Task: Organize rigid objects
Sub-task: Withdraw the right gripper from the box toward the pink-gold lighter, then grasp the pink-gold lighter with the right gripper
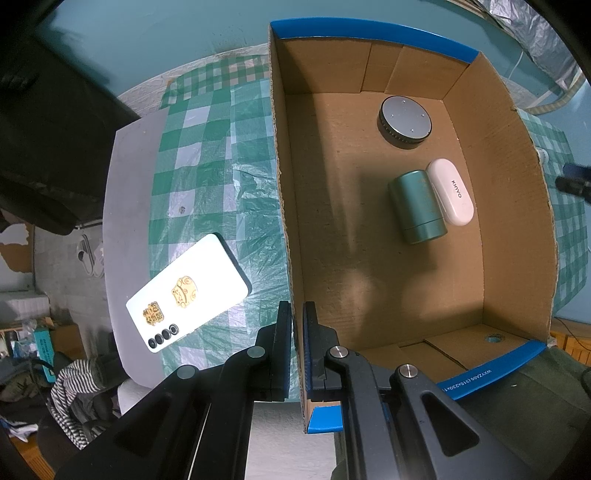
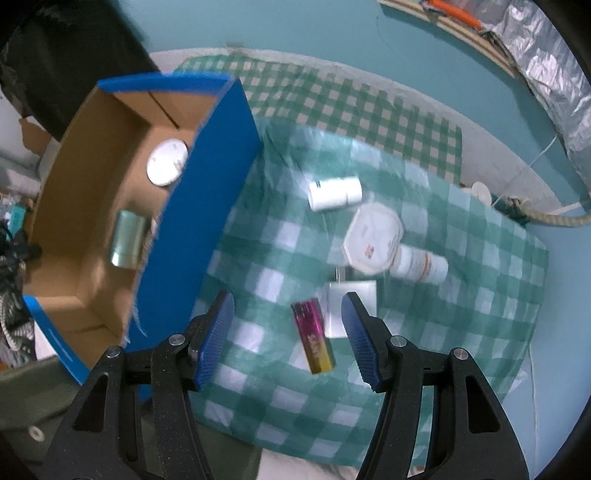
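Left tongs [image 1: 297, 350] clamped on cardboard box [image 1: 284, 206] wall, right tongs [image 2: 286, 339] wide, green checked tablecloth [image 2: 461, 258], teal wall [image 2: 295, 26].

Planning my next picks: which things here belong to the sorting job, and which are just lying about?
Job:
cardboard box, already holding round tin, green canister, white case
pink lighter, white bottles, lidded tub, phone on the cloth

Lying about:
checked cloth
striped fabric
rope
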Tool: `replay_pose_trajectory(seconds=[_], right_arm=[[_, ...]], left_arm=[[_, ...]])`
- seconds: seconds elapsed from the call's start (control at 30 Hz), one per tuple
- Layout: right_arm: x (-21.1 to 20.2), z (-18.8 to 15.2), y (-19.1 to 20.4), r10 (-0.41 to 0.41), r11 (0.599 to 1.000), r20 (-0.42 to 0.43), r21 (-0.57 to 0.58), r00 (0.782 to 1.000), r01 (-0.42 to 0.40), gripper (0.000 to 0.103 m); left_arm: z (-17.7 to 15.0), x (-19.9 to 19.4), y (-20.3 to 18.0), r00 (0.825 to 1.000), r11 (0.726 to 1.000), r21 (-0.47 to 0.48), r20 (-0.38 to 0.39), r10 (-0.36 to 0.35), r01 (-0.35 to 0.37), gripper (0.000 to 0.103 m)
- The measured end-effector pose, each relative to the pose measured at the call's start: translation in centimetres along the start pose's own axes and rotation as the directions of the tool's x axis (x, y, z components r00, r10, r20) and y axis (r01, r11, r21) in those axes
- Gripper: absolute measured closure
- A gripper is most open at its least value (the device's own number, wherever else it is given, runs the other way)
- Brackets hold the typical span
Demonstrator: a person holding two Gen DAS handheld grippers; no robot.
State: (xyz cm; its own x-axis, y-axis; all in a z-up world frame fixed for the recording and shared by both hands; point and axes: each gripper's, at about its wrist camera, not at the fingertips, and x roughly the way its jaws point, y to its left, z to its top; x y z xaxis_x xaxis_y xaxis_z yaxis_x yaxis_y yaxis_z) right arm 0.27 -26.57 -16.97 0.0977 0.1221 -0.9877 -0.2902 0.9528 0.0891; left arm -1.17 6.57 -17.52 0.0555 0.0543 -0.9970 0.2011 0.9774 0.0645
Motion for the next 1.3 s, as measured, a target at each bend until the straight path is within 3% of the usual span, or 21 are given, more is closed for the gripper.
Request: replay_pose_trajectory(seconds=[0.33,0.8,0.9,1.0,1.1,1.3], right_arm=[[4.1,-2.8,-1.6,0.016,1.0,-0.081,0.027,0.997,-0.014,0.041],[8.3,-4.2,-2.5,0.003,0.998,-0.158,0.055,0.987,0.006,0.041],[8.8,-4.3,-2.5,0.005,0.997,-0.166,0.072,0.986,0.007,0.056],[8.7,-4.3,-2.3,0.003,0.996,-0.156,0.085,0.988,0.011,0.061],[8.7,-4.1,-2.2,-0.001,0.996,-0.157,0.091,0.988,0.015,0.076],[8.9,-3.2,-2.0,0.029,0.991,-0.177,0.133,0.984,-0.005,0.08]], left_arm=[[-0.1,0.0,0.1,1.0,1.0,-0.002,0.0,0.002,-0.002,0.098],[-0.1,0.0,0.1,1.0,1.0,0.0,0.0,0.003,-0.003,0.098],[-0.1,0.0,0.0,1.0,1.0,-0.001,0.0,0.003,-0.003,0.098],[-0.1,0.0,0.0,1.0,1.0,-0.001,0.0,0.004,-0.004,0.098],[-0.1,0.0,0.0,1.0,1.0,-0.001,0.0,0.004,-0.004,0.098],[-0.2,0.0,0.0,1.0,1.0,-0.001,0.0,0.003,-0.003,0.098]])
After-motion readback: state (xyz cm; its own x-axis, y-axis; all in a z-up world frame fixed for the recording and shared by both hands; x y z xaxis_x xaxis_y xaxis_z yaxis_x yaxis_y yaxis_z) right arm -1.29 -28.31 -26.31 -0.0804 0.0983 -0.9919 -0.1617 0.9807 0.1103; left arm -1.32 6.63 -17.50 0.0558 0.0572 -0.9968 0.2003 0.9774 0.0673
